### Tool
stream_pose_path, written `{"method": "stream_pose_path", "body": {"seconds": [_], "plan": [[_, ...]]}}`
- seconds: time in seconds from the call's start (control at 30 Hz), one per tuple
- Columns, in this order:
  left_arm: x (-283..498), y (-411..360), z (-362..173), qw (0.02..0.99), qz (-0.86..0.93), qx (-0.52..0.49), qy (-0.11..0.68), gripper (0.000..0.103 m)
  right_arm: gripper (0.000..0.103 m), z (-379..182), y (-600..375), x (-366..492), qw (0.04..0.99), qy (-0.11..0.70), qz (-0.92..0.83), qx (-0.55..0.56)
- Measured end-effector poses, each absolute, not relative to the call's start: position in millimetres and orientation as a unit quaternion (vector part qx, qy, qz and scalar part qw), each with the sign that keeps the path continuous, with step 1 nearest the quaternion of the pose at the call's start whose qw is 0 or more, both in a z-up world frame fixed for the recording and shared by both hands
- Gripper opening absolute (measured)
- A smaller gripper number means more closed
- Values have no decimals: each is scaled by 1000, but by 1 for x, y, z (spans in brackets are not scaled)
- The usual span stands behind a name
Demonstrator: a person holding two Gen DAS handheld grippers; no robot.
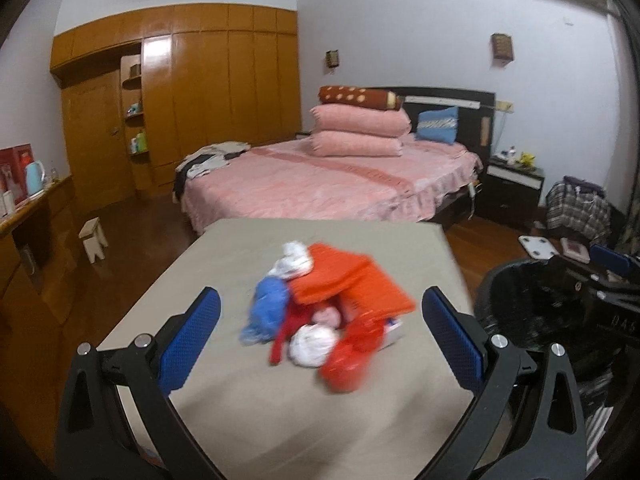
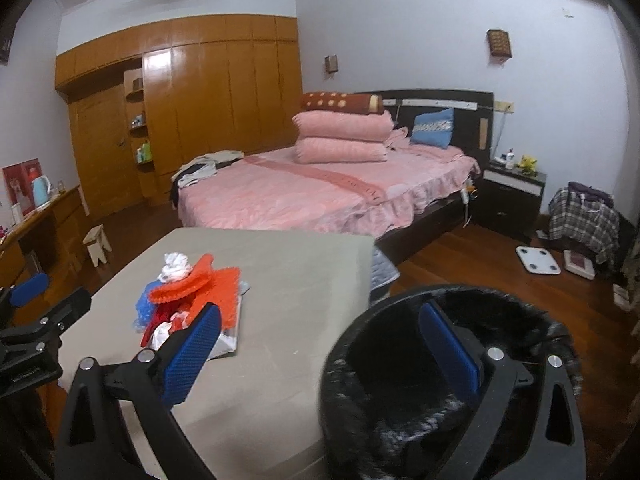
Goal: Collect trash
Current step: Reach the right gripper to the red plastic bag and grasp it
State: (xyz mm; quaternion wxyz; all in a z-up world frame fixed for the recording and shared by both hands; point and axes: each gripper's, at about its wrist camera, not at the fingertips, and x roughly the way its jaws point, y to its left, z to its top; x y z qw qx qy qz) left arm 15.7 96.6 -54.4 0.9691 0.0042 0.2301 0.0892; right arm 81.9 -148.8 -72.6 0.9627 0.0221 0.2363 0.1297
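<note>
Landmark: the grey table (image 1: 248,408), a flat matte top with square corners, standing in front of the pink bed (image 1: 320,184).

Trash pile (image 1: 320,312): in the middle of the table top; crumpled white paper or tissue, a blue wad, red plastic wrappers and a ridged orange cloth or mat draped over the back of the heap. It is blurred in the left wrist view.

Only the right wrist view shows: a flat silvery-white packet under the trash pile (image 2: 188,304), sticking out at its near edge; the inside of the bin; a quilted grey cloth hanging at the table's far right corner.

Only the left wrist view shows: the pile head-on, framed between the two blue pads, and the right gripper (image 1: 612,276) seen from outside, over the bin.

Bin (image 2: 400,360): round, lined with a crinkly black plastic bag, on the wooden floor just off the table's right edge; the dark interior shows no contents I can make out.

Left gripper (image 1: 320,320): released, jaws spread wide, holding nothing, above the near part of the table and facing the pile.

Right gripper (image 2: 320,340): released and empty, jaws wide; one textured blue pad over the table's right side, the other over the bin's mouth.
</note>
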Motion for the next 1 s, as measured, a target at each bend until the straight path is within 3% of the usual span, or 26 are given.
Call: {"method": "stream_pose_path", "body": {"seconds": [0.33,1.0], "plan": [[35,122,-99,959,92,-5,267,98,68,-111,-108,117,950,270,159,8],[38,196,-141,941,145,-30,303,98,58,-167,8,119,905,331,265,-43]]}}
